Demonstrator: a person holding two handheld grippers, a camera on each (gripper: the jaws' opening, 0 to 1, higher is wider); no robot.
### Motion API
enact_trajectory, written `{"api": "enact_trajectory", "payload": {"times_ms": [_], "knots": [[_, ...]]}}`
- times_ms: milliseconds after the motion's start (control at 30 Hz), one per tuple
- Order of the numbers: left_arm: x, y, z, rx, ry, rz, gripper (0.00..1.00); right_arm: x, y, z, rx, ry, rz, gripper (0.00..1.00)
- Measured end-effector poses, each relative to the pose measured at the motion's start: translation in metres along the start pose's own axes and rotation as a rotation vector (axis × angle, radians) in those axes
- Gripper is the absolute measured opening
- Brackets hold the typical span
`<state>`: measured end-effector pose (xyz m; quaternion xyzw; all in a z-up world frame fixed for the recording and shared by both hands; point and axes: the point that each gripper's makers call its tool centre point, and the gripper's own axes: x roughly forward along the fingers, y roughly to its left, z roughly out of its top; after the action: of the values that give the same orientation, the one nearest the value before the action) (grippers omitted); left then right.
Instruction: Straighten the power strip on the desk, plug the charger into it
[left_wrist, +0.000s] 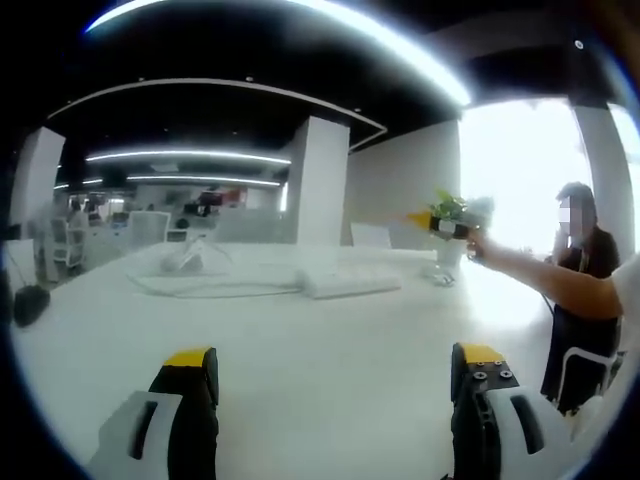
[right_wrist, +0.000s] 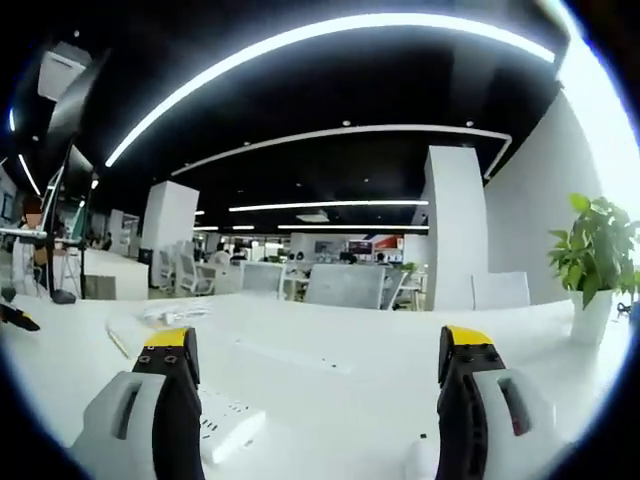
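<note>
In the right gripper view the right hand-held gripper (right_wrist: 315, 360) stands wide, nothing between its jaws, low over the white tabletop (right_wrist: 340, 400). Just beside its left jaw, partly hidden by it, lies the power strip (right_wrist: 228, 428), a white bar flat on the tabletop with sockets facing up; its long axis runs slantwise from the jaw toward the lower middle of the view. A broad bare stretch of tabletop lies ahead of the jaws. Farther off, a pale cable (right_wrist: 150, 315) rests near the left, and a potted plant (right_wrist: 592, 262) stands at the far right. In the left gripper view the left hand-held gripper (left_wrist: 335, 365) is also wide and holds nothing, with open tabletop before it. Beyond lies a flat white slab (left_wrist: 350, 283), too blurred to name, and at the right a person's arm (left_wrist: 545, 275) reaches out over the tabletop.
</note>
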<state>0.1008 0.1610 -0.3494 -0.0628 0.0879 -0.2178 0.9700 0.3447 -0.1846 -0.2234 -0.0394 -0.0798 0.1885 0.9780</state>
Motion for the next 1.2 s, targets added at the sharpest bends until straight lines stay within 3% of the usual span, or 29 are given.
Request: {"api": "enact_trajectory", "payload": {"times_ms": [433, 833, 1200], "knots": [[-0.004, 0.002, 0.004, 0.005, -0.016, 0.008, 0.99, -0.006, -0.039, -0.008, 0.029, -0.012, -0.115, 0.97], [-0.006, 0.006, 0.005, 0.003, -0.019, 0.019, 0.99, -0.014, -0.076, -0.028, 0.051, -0.007, -0.210, 0.94], [-0.006, 0.007, 0.007, 0.003, -0.021, 0.022, 0.99, -0.022, -0.085, -0.050, 0.056, 0.022, -0.236, 0.89]]}}
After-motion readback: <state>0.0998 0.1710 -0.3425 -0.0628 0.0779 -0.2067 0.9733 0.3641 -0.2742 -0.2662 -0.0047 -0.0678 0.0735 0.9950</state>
